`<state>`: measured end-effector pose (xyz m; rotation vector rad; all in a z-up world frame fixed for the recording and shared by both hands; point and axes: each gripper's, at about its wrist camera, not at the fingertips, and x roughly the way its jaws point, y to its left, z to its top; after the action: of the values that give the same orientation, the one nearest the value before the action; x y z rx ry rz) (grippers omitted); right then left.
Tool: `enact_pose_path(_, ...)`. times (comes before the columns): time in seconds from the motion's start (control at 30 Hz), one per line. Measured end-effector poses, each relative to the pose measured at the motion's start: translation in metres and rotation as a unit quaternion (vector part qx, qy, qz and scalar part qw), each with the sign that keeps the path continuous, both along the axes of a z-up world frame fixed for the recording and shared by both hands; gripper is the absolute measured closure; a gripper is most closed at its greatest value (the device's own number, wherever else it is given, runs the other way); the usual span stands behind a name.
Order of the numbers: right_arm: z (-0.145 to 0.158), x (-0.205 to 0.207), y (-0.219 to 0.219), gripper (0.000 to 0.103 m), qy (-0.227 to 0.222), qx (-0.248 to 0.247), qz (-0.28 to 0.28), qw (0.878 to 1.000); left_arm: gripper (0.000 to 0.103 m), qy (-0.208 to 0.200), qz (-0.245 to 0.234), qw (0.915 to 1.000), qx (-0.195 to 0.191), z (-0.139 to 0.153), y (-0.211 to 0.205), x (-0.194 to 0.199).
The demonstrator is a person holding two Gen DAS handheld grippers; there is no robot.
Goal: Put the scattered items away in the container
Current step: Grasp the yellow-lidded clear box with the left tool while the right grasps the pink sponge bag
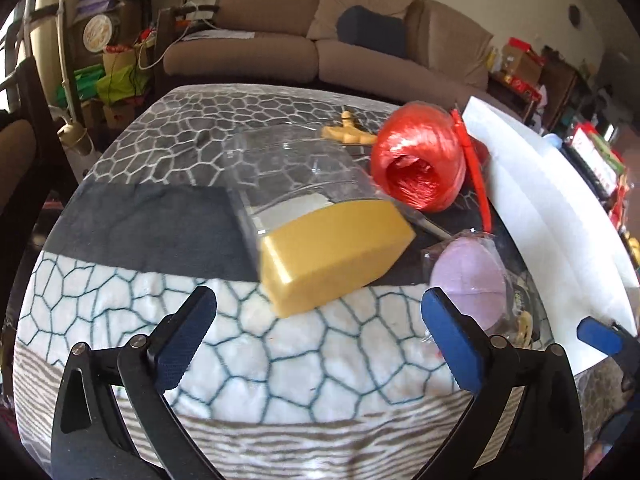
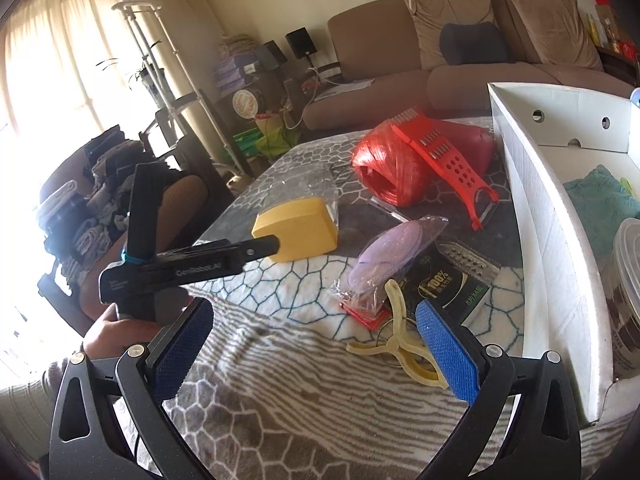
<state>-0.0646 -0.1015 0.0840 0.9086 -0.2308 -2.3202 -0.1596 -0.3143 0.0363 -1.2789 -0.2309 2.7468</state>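
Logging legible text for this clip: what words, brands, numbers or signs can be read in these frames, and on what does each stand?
"GenRobot.AI": white letters on the side of the left gripper, seen in the right wrist view.
"100%": large print on the black packet under the purple wrapped item.
Smaller print on that packet, including its lower corner: too small to read.
Print on the round sign by the sofa: blurred.

A yellow-capped clear container (image 1: pixel 320 216) lies on its side on a table draped in a patterned blanket (image 1: pixel 120 320), just ahead of the left gripper (image 1: pixel 320 340), whose blue-padded fingers (image 1: pixel 452 344) stand wide apart and hold nothing. To its right sit a ball of red twine (image 1: pixel 418 160) and a bagged lilac disc (image 1: pixel 472 280), beside a white box (image 1: pixel 552 208).
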Motion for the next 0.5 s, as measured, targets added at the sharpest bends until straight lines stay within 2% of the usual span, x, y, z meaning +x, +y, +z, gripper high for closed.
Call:
enact_pose_path(0.13, 0.004, 0.001, 0.0, 0.0, 0.01, 0.008, 0.003, 1.0, 0.0, -0.01, 0.039, 0.9978, -0.053, -0.003, 0.035, -0.026)
enact_pose_path(0.3, 0.005, 0.0, -0.001, 0.0, 0.009, 0.004, 0.007, 1.0, 0.0, -0.034, 0.119, 0.988, -0.092, -0.018, 0.035, -0.053)
enact_pose_path(0.37, 0.005, -0.002, -0.001, 0.0, 0.008, 0.004, 0.007, 1.0, 0.0, -0.039, 0.138, 0.9864, -0.08, -0.023, 0.027, -0.06)
enact_pose_path(0.43, 0.005, -0.002, -0.002, 0.0, 0.008, 0.002, 0.007, 1.0, 0.0, -0.053, 0.137, 0.9871, -0.063, -0.031, 0.021, -0.068)
enact_pose_path(0.5, 0.006, -0.002, -0.001, 0.0, 0.007, 0.002, 0.005, 1.0, 0.007, -0.053, 0.123, 0.9902, -0.041, -0.036, 0.016, -0.071)
